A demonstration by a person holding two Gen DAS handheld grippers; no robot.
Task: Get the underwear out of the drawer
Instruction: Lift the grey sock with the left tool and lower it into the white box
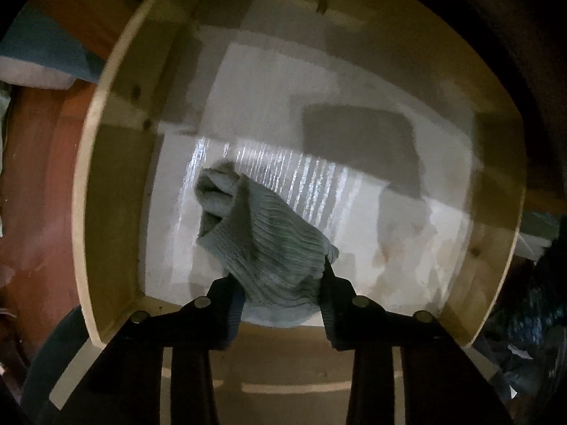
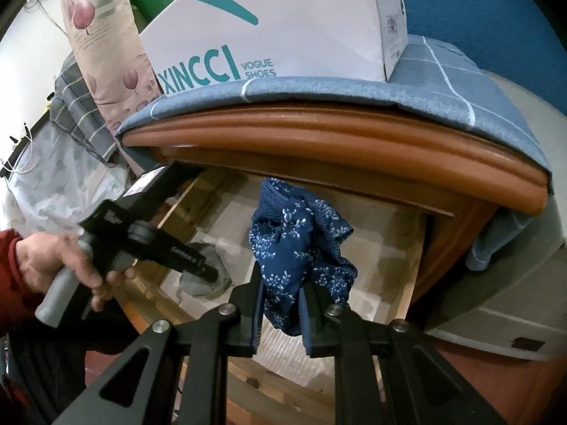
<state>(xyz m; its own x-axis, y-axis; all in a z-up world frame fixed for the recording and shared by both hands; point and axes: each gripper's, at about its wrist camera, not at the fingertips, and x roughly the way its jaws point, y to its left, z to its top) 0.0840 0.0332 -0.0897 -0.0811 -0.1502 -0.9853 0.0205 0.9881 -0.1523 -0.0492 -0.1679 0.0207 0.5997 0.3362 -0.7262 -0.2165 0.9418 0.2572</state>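
Underwear is the thing to be cleared from the drawer, and two pieces show.

Left wrist view: a grey ribbed piece sits between the fingers of the left tool, bunched and reaching away from the tips over the drawer's pale lined bottom. The fingers stand only partly apart and meet the cloth on both sides, so I judge this a grip on the grey piece. Whether its far end rests on the bottom or hangs clear of it I cannot tell. No other garment shows on the bottom ahead of this tool, inside the light wooden walls.

Right wrist view: the right tool is nearly closed on a navy piece with small white sprigs, which stands up from the fingertips, above the open drawer and in front of the cabinet's brown top edge. To this tool's left, a hand holds the left tool pointing down into the drawer, its tip at the grey piece.

Progress, as I judge it: the navy piece is gripped and above the drawer bottom, the grey one gripped but low inside the drawer. Left to do is carrying both clear of the drawer.
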